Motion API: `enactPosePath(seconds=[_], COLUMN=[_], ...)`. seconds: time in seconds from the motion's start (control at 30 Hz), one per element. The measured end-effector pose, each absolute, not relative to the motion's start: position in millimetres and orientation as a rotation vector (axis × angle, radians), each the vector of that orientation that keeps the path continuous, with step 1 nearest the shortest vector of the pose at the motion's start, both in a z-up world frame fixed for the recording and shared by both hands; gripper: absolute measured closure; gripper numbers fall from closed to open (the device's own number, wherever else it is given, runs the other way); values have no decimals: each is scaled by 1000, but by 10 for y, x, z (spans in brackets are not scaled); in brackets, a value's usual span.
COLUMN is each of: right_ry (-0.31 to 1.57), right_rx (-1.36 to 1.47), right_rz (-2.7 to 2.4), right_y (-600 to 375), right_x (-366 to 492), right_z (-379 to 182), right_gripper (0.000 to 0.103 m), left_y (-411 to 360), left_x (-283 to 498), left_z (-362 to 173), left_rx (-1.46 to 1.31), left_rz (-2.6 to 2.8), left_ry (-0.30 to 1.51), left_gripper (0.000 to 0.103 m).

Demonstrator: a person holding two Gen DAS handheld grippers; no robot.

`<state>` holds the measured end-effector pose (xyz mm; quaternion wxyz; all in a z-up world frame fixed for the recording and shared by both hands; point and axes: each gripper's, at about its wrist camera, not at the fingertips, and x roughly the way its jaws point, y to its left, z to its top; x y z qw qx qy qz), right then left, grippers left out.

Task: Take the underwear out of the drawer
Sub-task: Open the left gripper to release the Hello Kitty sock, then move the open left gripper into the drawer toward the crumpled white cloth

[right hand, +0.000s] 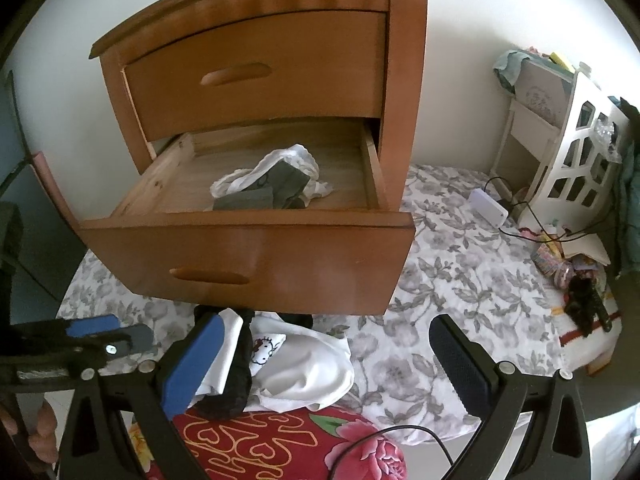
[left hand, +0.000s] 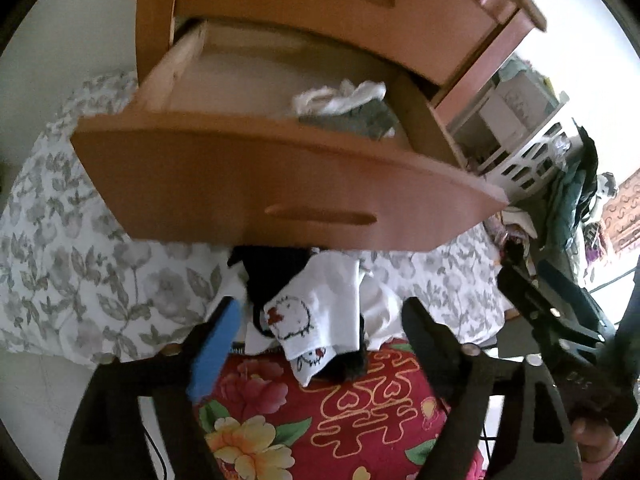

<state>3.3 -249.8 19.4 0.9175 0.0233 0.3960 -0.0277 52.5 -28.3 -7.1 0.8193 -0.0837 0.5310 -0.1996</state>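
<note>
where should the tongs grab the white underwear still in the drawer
Grip the raised white fold at the top of the white underwear, coming down from above through the open drawer. It humps up clear of the grey garment lying across its middle; the low front edge hides behind the drawer front.

Black two-finger left gripper [left hand: 320,332] with blue pad, silver screws, matching right gripper [right hand: 332,360], dark textured pad, black cable [right hand: 420,436], pink cuff [left hand: 600,456]

One wooden nightstand [right hand: 256,32], two drawers, one shut [right hand: 256,68], one open [right hand: 248,256], two grippers, left [left hand: 320,344] and right [right hand: 332,364], one red flowered cushion [left hand: 332,420], one white basket [right hand: 576,152]
</note>
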Motion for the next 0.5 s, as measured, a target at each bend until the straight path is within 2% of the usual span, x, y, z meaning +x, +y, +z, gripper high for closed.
enactPosePath(seconds=[0.3,0.5], right_ry=[819,808], right_rx=[48,36], right_rz=[-54,-52], right_y=[-2499,-2484], right_x=[72,108], right_z=[182,212], right_gripper=[0,0], left_y=[-215,-135], left_x=[499,541], left_z=[209,344], left_rx=[-161,-178], left_rz=[-415,-379], left_ry=[963,875], left_gripper=[5,5])
